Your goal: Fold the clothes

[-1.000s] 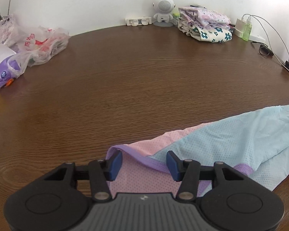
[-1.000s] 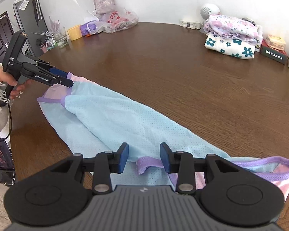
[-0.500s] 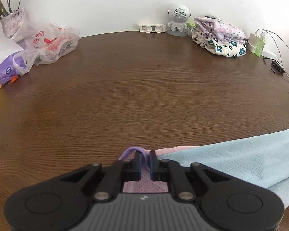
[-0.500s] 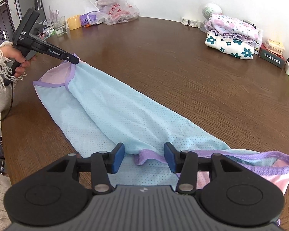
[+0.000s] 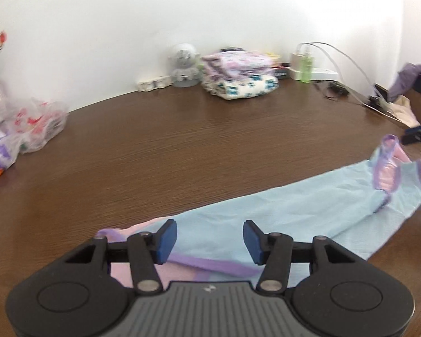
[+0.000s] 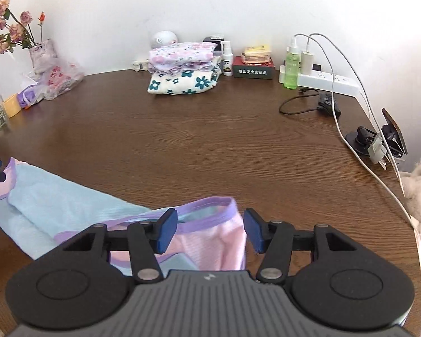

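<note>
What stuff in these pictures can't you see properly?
- Near part of the blue and pink garment: hidden under the right gripper body in the right wrist view, and under the left gripper in the left wrist view.
- Words on the dark red box: too small, right wrist view.
- Plastic bag contents: blurred, left wrist view.
- Fluffy cloth: cut off by the right edge, right wrist view.
</note>
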Demonstrator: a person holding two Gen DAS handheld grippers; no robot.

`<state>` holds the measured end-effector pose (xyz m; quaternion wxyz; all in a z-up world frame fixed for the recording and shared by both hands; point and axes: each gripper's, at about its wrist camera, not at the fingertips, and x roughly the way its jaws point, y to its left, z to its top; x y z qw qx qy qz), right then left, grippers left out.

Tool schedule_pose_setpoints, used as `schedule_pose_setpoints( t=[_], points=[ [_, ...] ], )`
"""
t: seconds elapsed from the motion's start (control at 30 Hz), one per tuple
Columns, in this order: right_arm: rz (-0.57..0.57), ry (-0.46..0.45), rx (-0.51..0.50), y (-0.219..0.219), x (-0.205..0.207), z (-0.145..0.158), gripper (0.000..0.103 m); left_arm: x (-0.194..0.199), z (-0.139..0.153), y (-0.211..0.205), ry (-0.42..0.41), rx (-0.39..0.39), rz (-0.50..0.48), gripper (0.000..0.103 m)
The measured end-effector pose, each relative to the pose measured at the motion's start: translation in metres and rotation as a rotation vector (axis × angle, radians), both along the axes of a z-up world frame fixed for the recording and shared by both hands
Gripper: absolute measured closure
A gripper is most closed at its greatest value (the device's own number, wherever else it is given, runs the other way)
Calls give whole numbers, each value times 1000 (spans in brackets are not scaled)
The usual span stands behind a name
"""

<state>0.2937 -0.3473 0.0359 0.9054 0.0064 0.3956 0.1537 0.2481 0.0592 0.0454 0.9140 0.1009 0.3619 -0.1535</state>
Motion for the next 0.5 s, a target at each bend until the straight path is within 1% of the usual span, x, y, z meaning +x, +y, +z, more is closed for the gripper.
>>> schedule_pose_setpoints(
  t=[0.1, 0.2, 0.23, 0.27, 0.3, 0.33, 0.4, 0.43, 0.47, 0.5],
  points=[
    [3, 69, 38, -13, 30, -4, 50, 0, -1, -47, 17, -22, -137, 51],
    [32, 163, 79, -19, 55, -12, 52, 0, -6, -85, 37, -42, -221, 51],
    [55, 190, 75, -17, 59, -15, 60, -1, -9, -96, 44, -49, -243, 52],
    [79, 216, 71, -15, 64, -18, 70, 0, -10, -104, 51, -58, -257, 52],
    [113, 199, 52, -13, 58, -15, 95, 1, -12, -111, 58, -68, -265, 52],
    [148, 181, 32, -10, 52, -12, 99, 3, -13, -117, 66, -77, -269, 52],
    [216, 145, -7, -5, 41, -6, 100, 9, -16, -123, 91, -95, -258, 53],
    [250, 127, -26, -3, 36, -3, 100, 13, -18, -126, 106, -105, -252, 56],
    [284, 109, -46, 0, 30, 0, 100, 16, -20, -128, 122, -114, -246, 60],
    [314, 78, -88, 3, 19, 3, 100, 20, -22, -128, 141, -121, -240, 70]
  ],
)
